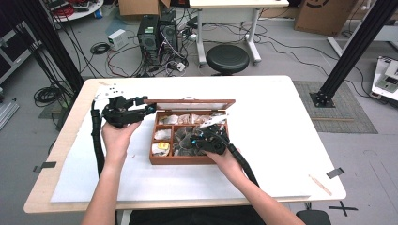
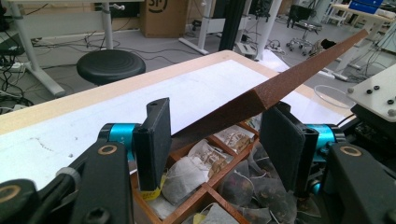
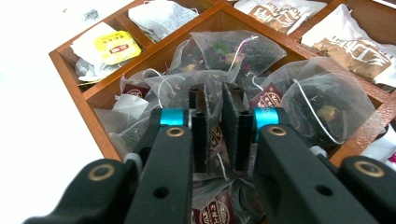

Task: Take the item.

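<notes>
Leaving lots of bare white counter (image 1: 80, 173) free on the far left, all the way out to the rounded edge.

Holding the left tongs (image 2: 212, 135) just past the left wall of the wooden box (image 1: 187, 159). Standing about half open, and pinching the left corner of the brown lid (image 2: 299, 77) between the two pads. Holding that lid up on a slant above the box, with its long thin edge pointing away over the counter.

Showing the small side pockets in the left part of the box, one with a yellow-tagged bag (image 3: 116, 46), and thin wooden walls between them.

Dipping the right tongs (image 3: 214, 100) into the big pocket in the right part of the box, near its front wall. Standing almost fully closed, and squeezing the top of a see-through tea bag (image 3: 187, 86) between the pads. Sitting among more bags packed close on every side, with little room to wiggle.

Leaving wide open counter to the right of the box, out to the far edge.
</notes>
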Tool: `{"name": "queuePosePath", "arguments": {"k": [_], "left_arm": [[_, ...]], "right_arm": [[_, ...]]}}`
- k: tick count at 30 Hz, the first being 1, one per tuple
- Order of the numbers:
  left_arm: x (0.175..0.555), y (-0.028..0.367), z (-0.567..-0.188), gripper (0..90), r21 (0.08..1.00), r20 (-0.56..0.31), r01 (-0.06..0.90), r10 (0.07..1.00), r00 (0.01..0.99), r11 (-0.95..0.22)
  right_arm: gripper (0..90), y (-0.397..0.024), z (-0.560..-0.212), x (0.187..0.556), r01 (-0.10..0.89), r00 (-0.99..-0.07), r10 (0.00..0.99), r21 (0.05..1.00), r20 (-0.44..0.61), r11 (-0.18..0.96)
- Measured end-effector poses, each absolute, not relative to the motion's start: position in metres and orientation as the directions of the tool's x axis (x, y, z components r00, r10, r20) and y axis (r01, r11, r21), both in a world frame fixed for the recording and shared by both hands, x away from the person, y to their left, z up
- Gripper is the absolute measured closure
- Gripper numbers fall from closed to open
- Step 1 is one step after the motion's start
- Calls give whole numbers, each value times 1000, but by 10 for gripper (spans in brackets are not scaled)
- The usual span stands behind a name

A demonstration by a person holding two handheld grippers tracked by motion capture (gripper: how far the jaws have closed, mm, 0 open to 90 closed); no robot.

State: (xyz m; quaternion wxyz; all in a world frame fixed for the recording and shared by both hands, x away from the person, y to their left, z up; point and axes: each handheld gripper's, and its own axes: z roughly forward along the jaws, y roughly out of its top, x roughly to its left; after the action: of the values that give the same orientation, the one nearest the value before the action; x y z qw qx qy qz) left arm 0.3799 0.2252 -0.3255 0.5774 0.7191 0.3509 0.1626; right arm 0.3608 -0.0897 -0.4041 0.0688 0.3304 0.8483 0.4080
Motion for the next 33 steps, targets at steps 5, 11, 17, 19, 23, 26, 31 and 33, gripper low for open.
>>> {"name": "queuePosePath", "arguments": {"k": [5,11,17,19,23,26,31,33], "left_arm": [[380,225,-325,438,944,-171,317,693,700,-87],[380,225,-325,438,944,-170,317,693,700,-88],[380,225,-326,438,944,-171,317,693,701,-87],[380,225,-326,438,944,-171,317,693,700,-87],[380,225,-326,437,944,-171,317,693,701,-87],[380,225,-326,437,944,-172,317,693,700,-87],[380,225,-326,436,944,-171,317,693,701,-87],[380,225,-326,437,944,-171,317,693,700,-87]], "right_arm": [[900,-90,-403,359,481,-783,607,751,136,453],[900,-90,-402,357,472,-786,604,760,132,448],[900,-92,-400,357,468,-785,606,768,133,437],[900,-94,-399,357,464,-784,607,774,131,431],[900,-95,-397,356,456,-786,604,783,131,423],[900,-96,-395,355,449,-789,601,790,129,419],[900,-96,-390,353,428,-796,593,808,124,406],[900,-97,-388,352,422,-798,590,814,124,399]]}}
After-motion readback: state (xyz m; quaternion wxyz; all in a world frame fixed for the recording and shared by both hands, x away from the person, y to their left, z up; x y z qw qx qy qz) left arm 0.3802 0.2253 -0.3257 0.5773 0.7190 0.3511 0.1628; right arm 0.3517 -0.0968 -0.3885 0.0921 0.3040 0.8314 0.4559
